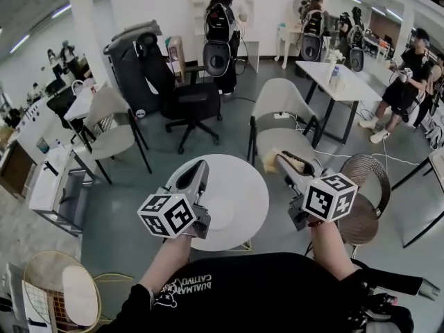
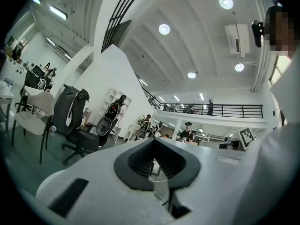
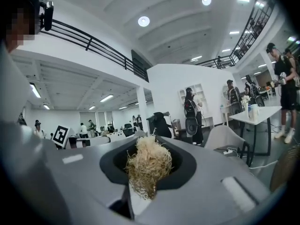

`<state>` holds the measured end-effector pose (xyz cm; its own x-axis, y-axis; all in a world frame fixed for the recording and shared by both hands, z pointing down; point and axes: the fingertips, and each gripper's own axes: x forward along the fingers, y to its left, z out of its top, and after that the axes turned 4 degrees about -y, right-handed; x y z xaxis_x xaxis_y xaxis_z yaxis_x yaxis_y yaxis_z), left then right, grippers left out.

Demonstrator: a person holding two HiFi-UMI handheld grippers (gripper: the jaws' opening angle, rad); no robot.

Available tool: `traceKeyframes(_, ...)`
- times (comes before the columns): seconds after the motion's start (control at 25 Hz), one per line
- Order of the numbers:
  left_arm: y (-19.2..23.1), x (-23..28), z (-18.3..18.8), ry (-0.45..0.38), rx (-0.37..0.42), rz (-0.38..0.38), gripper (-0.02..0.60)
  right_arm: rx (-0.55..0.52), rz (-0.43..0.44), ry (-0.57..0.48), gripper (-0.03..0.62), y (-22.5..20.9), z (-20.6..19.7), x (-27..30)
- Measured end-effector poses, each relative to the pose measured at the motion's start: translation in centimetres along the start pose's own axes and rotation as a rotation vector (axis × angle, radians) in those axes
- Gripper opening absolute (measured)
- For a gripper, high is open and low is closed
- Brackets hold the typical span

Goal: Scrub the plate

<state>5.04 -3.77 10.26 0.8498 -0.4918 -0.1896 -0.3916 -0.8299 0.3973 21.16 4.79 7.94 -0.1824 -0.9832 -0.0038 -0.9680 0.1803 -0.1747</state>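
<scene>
Both grippers are held up over a small round white table (image 1: 236, 203). My left gripper (image 1: 201, 166) points forward with its jaws together, and in the left gripper view (image 2: 153, 143) nothing lies between them. My right gripper (image 1: 283, 161) is shut on a straw-coloured fibrous scrubber (image 3: 148, 165), which bulges out of the jaws. The same scrubber shows as a pale yellow tuft (image 1: 271, 160) at that gripper's tip in the head view. No plate shows in any view. Both gripper cameras look out level into the room, not down at the table.
A white chair (image 1: 281, 113) stands just beyond the round table, a wicker chair (image 1: 366, 210) to its right. A black office chair (image 1: 189, 103), a white desk (image 1: 343, 82) and several standing people are farther back. Another wicker chair (image 1: 48, 290) is at lower left.
</scene>
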Motion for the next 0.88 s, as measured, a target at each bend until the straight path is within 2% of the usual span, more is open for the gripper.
traceKeyframes(0.24,-5.8,-3.1,-2.6,-0.046,0.023,0.025,0.002,-0.041,0.031,0.017,0.086,-0.8,-1.5,-6.4)
traceKeyframes(0.48,-8.0,-5.5,-2.8,-0.058,0.029,0.057,0.002,-0.052,0.047,0.050,0.086,0.1,-1.6,-8.5)
traceKeyframes(0.88,-12.3,-10.1,-5.9,-0.047,0.054,0.088,0.002,-0.049,0.063,0.055,0.086,1.5,-3.3,-13.8)
